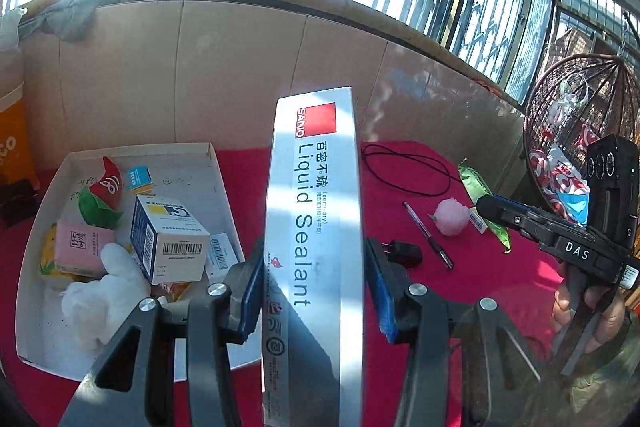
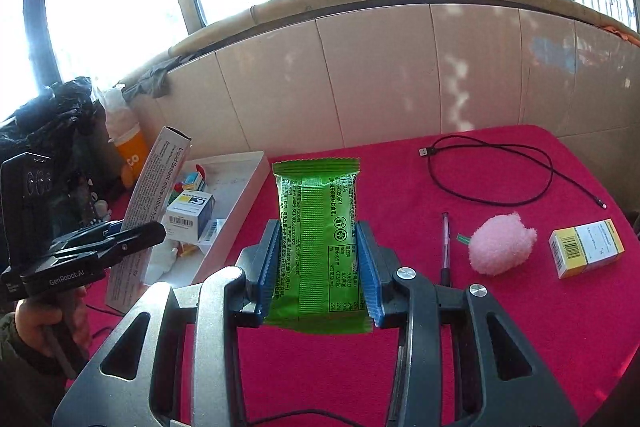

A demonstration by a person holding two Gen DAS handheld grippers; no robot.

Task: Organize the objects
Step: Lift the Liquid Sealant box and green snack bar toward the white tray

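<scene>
Left wrist view: left gripper [image 1: 316, 287], blue ribbed pads clamped on the long sides of a silver Liquid Sealant carton [image 1: 314, 219] (glossy card, slim rectangular, red square logo at its far end), held in the air off the red cloth [image 1: 500, 291] at the right edge of the white cardboard tray [image 1: 224, 203]. The tray is shallow and matte, lying toward the table's left edge; contents: a blue-and-white barcode box [image 1: 168, 239], a pink packet [image 1: 82, 247], a white plush toy [image 1: 104, 291], a red-and-green soft toy [image 1: 102, 195]. Loose on the cloth right of the carton: black plug adapter [image 1: 404, 253], pen [image 1: 428, 235], pink pompom [image 1: 452, 217], black cable [image 1: 408, 167]. Right wrist view: right gripper [image 2: 318, 267], jaws closed on both edges of a green foil snack packet [image 2: 318, 239] (crinkled, flat, serrated seams), lifted over the middle of the cloth. A small yellow-and-white box [image 2: 586, 247] sits near the table's right edge, beside the pompom. Step in hand, as judged: both items are picked and in carriage toward the tray. Next move calls for lowering the carton into the tray's free right side (it is long, so angled or laid along the wall), releasing, then the packet following without the two grippers colliding.
</scene>
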